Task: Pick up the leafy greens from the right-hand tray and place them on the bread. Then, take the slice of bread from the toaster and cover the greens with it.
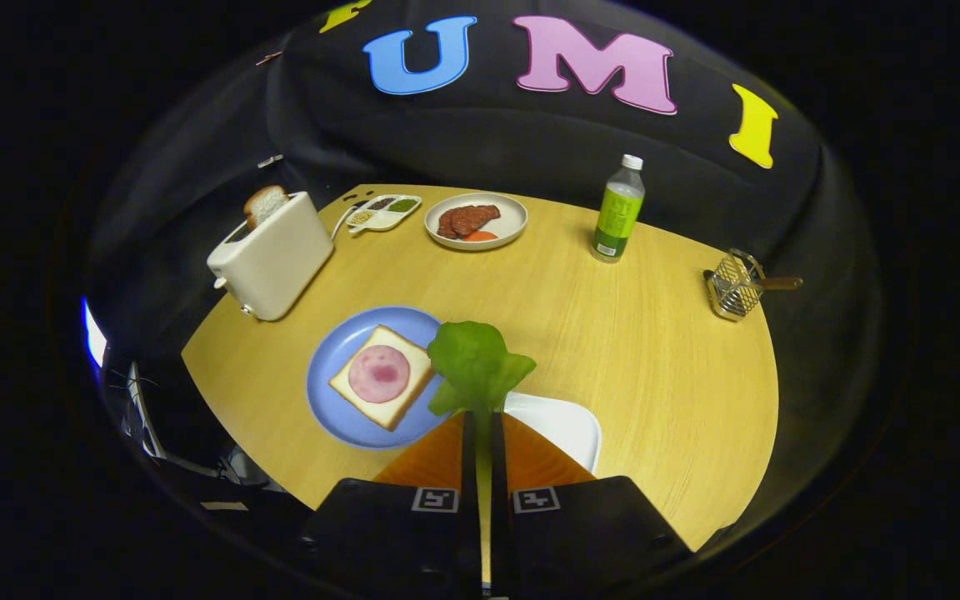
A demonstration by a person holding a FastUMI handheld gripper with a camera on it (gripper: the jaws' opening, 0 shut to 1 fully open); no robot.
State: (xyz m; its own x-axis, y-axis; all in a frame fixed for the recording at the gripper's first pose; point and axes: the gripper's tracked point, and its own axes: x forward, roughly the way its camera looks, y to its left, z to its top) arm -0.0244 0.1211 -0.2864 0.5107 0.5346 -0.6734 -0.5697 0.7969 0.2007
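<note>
My gripper point(483, 417) is shut on the stem of the leafy greens point(475, 360), which stick up just ahead of the fingertips, lifted above the white tray point(562, 425). To the left of the fingers a blue plate point(338, 371) holds a slice of bread point(383, 377) with a round pink ham slice point(379, 373) on top. The leaf's edge hangs over the plate's right rim. Farther back on the left stands a white toaster point(270, 256) with a second bread slice point(264, 204) poking out of its slot.
Beyond the plate sit a white plate of meat slices point(475, 221) and a small divided condiment dish point(383, 212). A green bottle point(618, 212) stands at the back right, and a wire basket with a wooden handle point(737, 285) lies near the table's right edge.
</note>
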